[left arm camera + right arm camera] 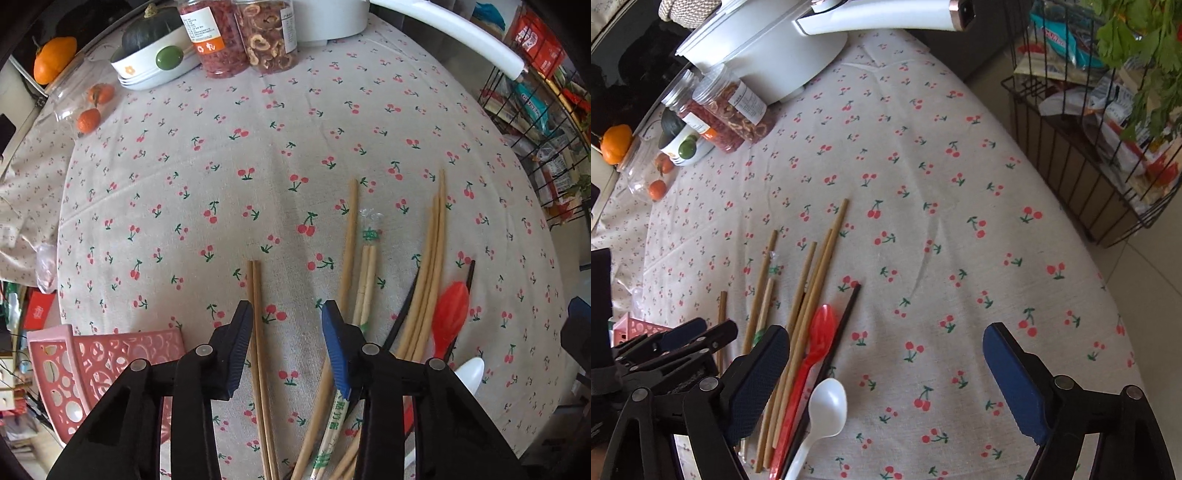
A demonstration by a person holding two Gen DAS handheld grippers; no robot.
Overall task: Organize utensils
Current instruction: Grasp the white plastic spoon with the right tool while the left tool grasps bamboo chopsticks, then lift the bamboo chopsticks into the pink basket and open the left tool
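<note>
Left wrist view. The near ends of all utensils run out of frame or under the left gripper (287, 312), so their full lengths cannot be judged. The jaws stand partly open; a joined pair of brown wooden chopsticks (258, 332) lies between them, close against the left finger, but no pad visibly presses it. Right of the right finger lie a single pale bamboo stick (349, 243) and a clear-wrapped pair with green print (366, 280); the print is not legible. Further right sit a bundle of long pale chopsticks (432, 266), a black chopstick (470, 275), a red plastic spoon (450, 306) and a white plastic spoon (471, 371) half hidden behind the gripper frame. A pink perforated basket (110, 350) sits at the near left, partly hidden. The cherry-print tablecloth (258, 147) is bare and creased across its middle; jars (240, 40) and a bowl stand along the far edge.

Right wrist view. The right gripper (886, 358) hangs wide open, holding nothing. The red spoon (812, 354), white spoon (827, 406) and black chopstick (842, 325) lie between its jaws, towards the left finger, with the handle ends cut off. The left gripper (698, 332) shows at the near left, jaw gap unreadable here. Bare cloth fills the right half up to the rounded table edge, with a wire rack (1071, 166) beyond.
</note>
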